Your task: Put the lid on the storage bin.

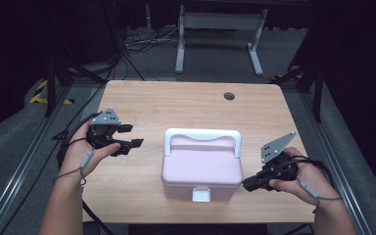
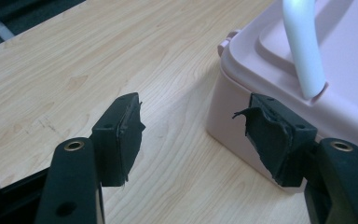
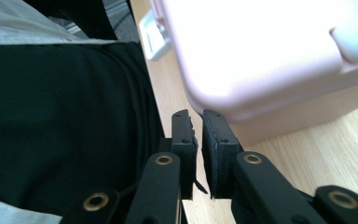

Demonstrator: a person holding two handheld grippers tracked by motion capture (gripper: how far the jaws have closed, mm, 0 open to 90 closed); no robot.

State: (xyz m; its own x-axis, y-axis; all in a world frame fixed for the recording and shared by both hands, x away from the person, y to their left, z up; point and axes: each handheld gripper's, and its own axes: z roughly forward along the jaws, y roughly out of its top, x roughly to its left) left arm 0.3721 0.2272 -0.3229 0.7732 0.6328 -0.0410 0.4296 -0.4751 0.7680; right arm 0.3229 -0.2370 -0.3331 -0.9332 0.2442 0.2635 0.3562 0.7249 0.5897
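Note:
A pink lidded box [image 1: 200, 166] with a white handle [image 1: 203, 133] lying flat on the lid and a white latch [image 1: 200, 195] on its near face stands mid-table. My left gripper [image 1: 132, 136] hovers to its left, jaws wide open and bare; in the left gripper view the gripper [image 2: 191, 135] points at the box [image 2: 345, 70] and its handle [image 2: 303, 46]. My right gripper [image 1: 247, 185] sits at the box's near right corner. In the right gripper view its jaws [image 3: 198, 126] stand a narrow gap apart with nothing between, just short of the box [image 3: 261, 56]; the latch [image 3: 153, 39] lies beyond.
The wooden table [image 1: 176, 103] has a round cable hole [image 1: 229, 96] near its far edge. Behind it stand a white table frame [image 1: 220, 24] and loose cables [image 1: 142, 41] on the floor. The person's dark clothing [image 3: 65, 116] lies at the table's near edge.

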